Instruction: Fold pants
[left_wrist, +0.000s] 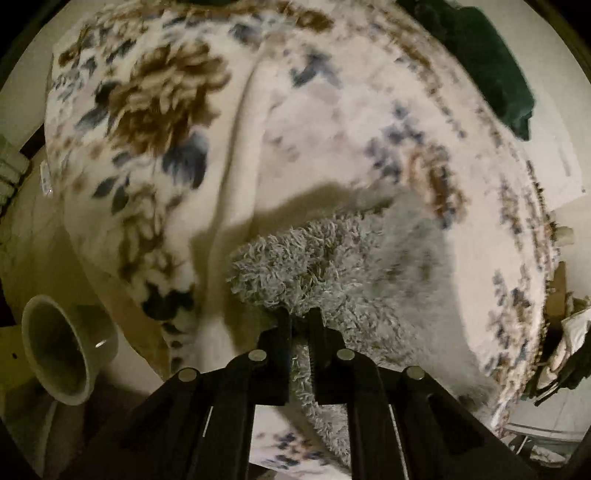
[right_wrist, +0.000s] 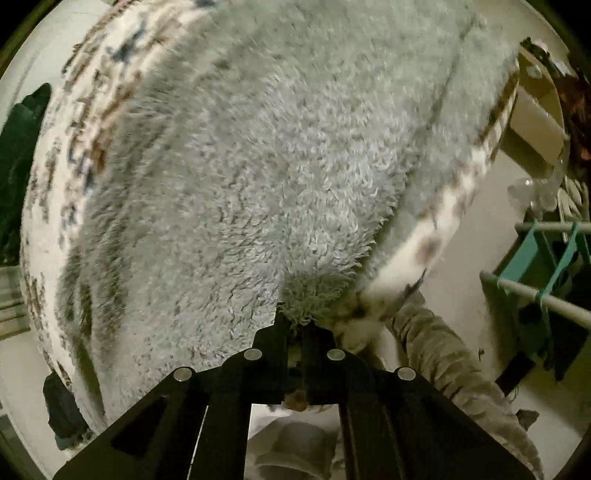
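Observation:
The pants are fluffy grey fleece. In the left wrist view a fold of the pants (left_wrist: 332, 266) lies on a floral blanket (left_wrist: 155, 110), and my left gripper (left_wrist: 301, 317) is shut on its near edge. In the right wrist view the pants (right_wrist: 258, 166) spread wide over the blanket, and my right gripper (right_wrist: 297, 325) is shut on a pinched corner of them. Both pieces of cloth look lifted slightly off the bed surface.
The white, brown and blue floral blanket covers the bed. A dark green garment (left_wrist: 491, 74) lies at its far right edge. A beige cup-like object (left_wrist: 62, 350) stands left on the floor. A teal rack (right_wrist: 546, 266) and a crumpled beige garment (right_wrist: 450, 362) are at right.

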